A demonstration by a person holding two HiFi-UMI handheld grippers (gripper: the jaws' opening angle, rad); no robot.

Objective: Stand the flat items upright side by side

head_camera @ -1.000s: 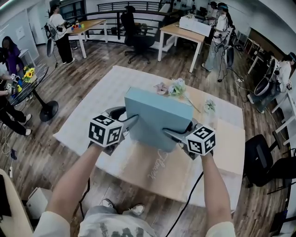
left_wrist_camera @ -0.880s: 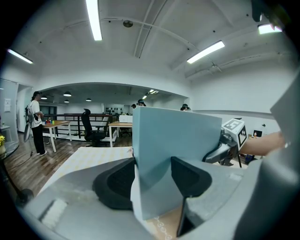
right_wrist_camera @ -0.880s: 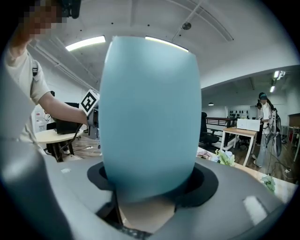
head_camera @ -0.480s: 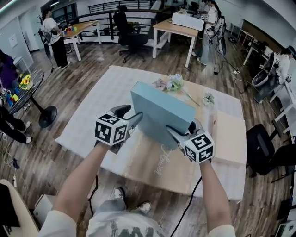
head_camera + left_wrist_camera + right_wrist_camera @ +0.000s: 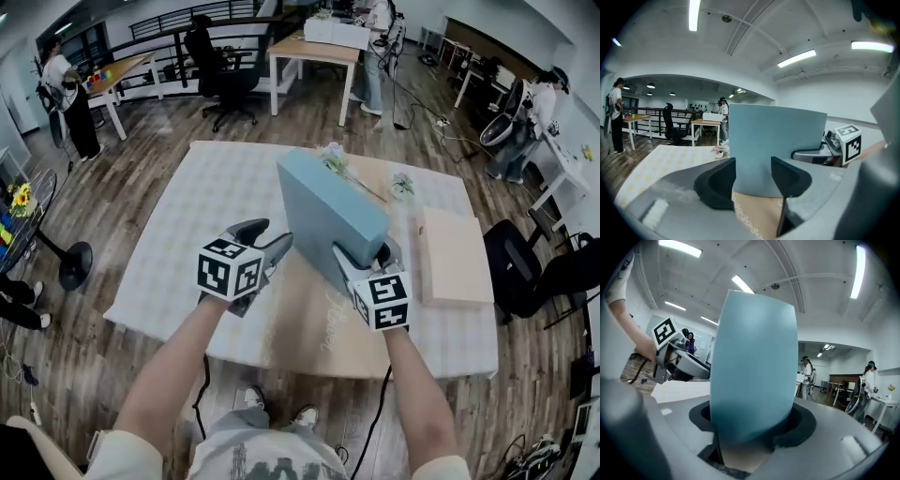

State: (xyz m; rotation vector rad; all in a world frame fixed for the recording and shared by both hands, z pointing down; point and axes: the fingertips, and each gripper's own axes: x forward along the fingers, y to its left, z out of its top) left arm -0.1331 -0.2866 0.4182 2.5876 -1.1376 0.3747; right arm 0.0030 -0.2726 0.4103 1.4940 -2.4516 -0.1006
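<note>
A flat light-blue box (image 5: 323,211) stands on its long edge on the tan mat (image 5: 300,328), tilted slightly and running away from me. My right gripper (image 5: 361,255) grips its near end; its jaws have just been closing, and in the right gripper view the box (image 5: 754,362) fills the gap between the pads of this gripper (image 5: 752,427). My left gripper (image 5: 277,246) is at the box's left face with its jaws apart. In the left gripper view the box's broad face (image 5: 776,145) stands just beyond that gripper (image 5: 753,180), not between its pads.
A second flat item, a tan box (image 5: 452,258), lies flat on the table to the right. Artificial flowers (image 5: 337,157) and a small sprig (image 5: 401,185) lie behind the blue box. A white checked cloth (image 5: 187,216) covers the table. People, desks and chairs stand farther off.
The blue box has swung from facing me broadside to standing nearly end-on. The right gripper turned with it at its near end. The left gripper ended up beside its face.
</note>
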